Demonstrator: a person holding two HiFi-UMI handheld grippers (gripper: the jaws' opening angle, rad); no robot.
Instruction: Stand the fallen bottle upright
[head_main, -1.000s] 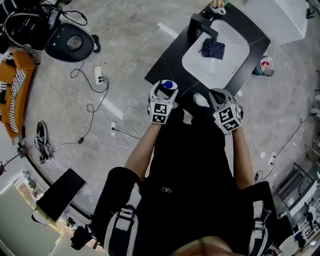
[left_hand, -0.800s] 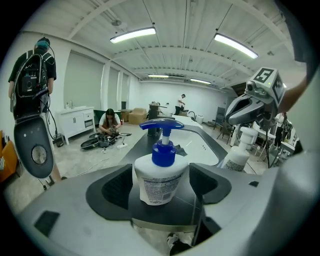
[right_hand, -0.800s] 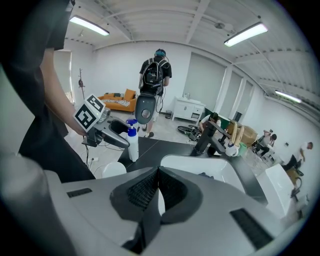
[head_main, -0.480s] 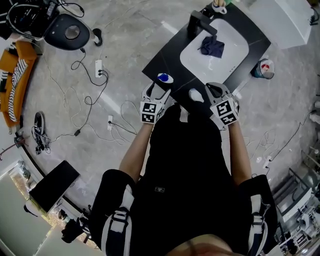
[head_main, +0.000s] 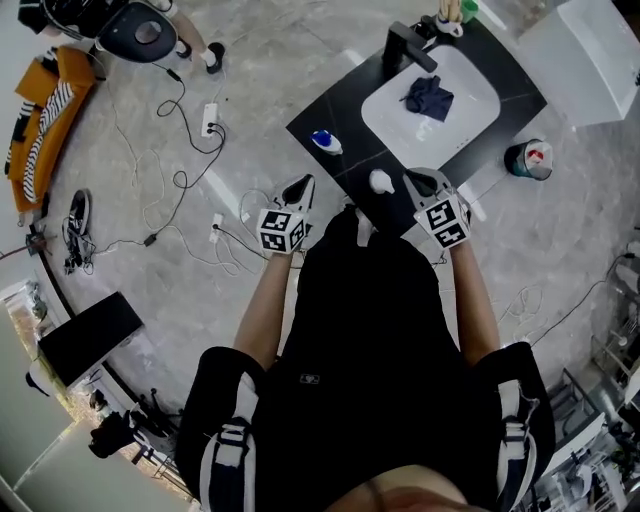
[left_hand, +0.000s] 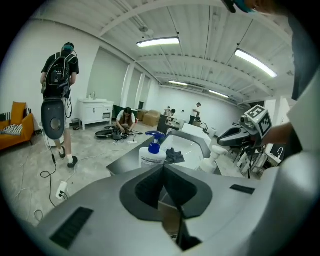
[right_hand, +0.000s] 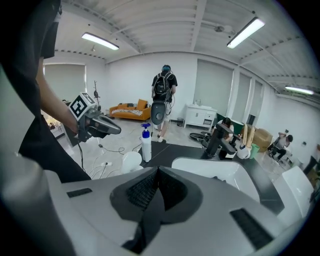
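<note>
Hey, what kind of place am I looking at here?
Likely an open workshop or lab: a black counter with a white basin, loose black cables across the grey stone floor, an orange sofa.

No legible text or numbers.

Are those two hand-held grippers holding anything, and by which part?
Nothing is held. The jaws of the left hand-held gripper have just been closing on nothing; the right hand-held gripper is shut and empty too.

Black top (head_main: 380, 330), grey left claw (head_main: 300, 187)
</note>
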